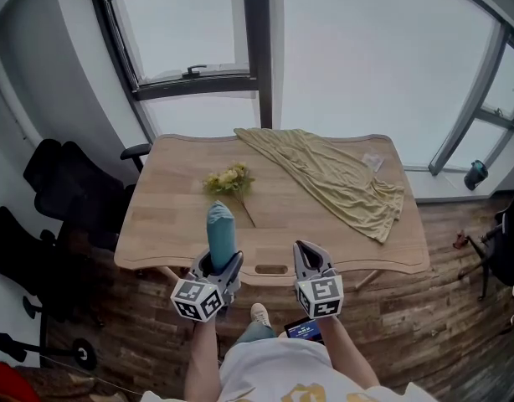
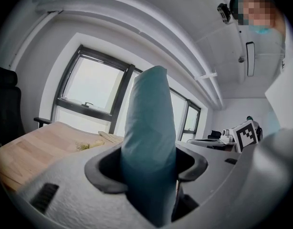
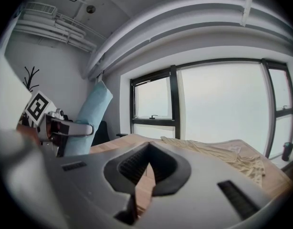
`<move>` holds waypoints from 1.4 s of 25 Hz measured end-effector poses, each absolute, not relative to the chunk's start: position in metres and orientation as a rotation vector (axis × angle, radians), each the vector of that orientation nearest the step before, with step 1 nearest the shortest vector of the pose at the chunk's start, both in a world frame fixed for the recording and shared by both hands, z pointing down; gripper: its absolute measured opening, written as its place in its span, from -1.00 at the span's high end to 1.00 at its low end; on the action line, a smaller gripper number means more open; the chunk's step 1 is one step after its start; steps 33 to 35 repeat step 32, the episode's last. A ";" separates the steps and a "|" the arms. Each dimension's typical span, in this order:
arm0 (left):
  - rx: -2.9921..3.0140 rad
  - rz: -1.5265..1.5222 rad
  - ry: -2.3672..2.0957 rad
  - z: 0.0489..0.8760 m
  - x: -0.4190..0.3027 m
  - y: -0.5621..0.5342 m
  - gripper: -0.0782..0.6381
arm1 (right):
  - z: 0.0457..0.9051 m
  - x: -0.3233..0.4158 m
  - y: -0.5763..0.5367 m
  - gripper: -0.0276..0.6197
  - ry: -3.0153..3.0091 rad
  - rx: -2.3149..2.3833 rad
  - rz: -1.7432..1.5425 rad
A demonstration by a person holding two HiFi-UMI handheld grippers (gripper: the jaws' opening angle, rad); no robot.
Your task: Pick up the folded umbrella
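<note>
Left claw [image 1: 220, 265] clamped on folded umbrella [image 1: 220, 227]. Teal, gripped low on body, so most of length stands upright above jaws; squeeze across width likely keeps it from tipping. Umbrella at near edge of table [image 1: 169, 216], left of centre, apparently clear of wood: pickup looks done. Right claw [image 1: 310, 256] jaws together, empty, just right of left one, seemingly not needed. Olive cloth [image 1: 341, 178] far right, flower sprig [image 1: 229, 180] mid-table, both apart from grip.
</note>
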State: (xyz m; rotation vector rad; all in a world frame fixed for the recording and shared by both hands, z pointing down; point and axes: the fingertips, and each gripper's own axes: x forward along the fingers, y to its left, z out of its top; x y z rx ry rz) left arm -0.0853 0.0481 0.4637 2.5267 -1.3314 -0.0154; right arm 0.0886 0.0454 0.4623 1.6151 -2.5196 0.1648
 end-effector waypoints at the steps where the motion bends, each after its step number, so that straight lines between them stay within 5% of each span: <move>1: 2.528 -0.014 -1.331 0.464 -0.085 0.048 0.02 | 0.463 0.089 0.046 0.88 -2.516 1.617 0.163; 35: 2.564 -0.046 -1.285 0.463 -0.067 0.054 0.02 | 0.466 0.085 0.049 0.88 -2.510 1.601 0.153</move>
